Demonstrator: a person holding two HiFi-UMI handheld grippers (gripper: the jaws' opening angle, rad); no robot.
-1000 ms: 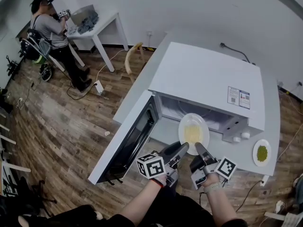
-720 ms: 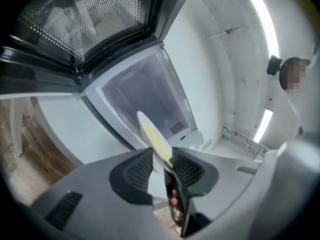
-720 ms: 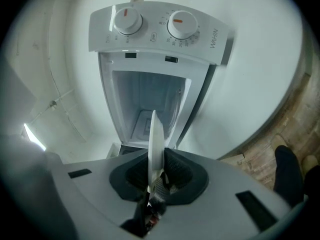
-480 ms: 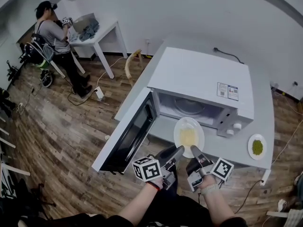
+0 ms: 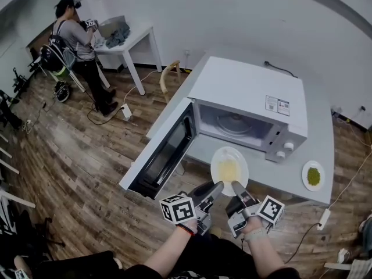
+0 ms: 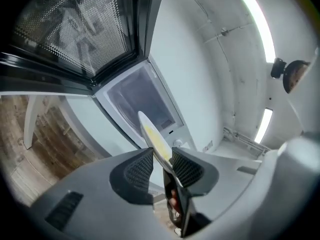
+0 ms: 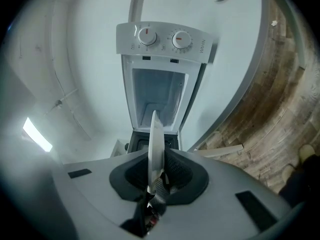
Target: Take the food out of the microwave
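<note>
1. The step in hand is carrying: the plate of yellow food (image 5: pixel 229 168) is outside the open microwave (image 5: pixel 247 95), above the counter (image 5: pixel 273 176)
2. The left gripper (image 5: pixel 216 186) and the right gripper (image 5: pixel 235 185) each clamp its near rim
3. Next, I judge, it must be lowered flat, then released
4. Count: one microwave, two grippers, two plates; the green-food plate (image 5: pixel 313 176) lies on the counter

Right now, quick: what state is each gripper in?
Left gripper: closed on the rim of the white plate carrying yellow food.
Right gripper: closed on the same plate's rim.
</note>
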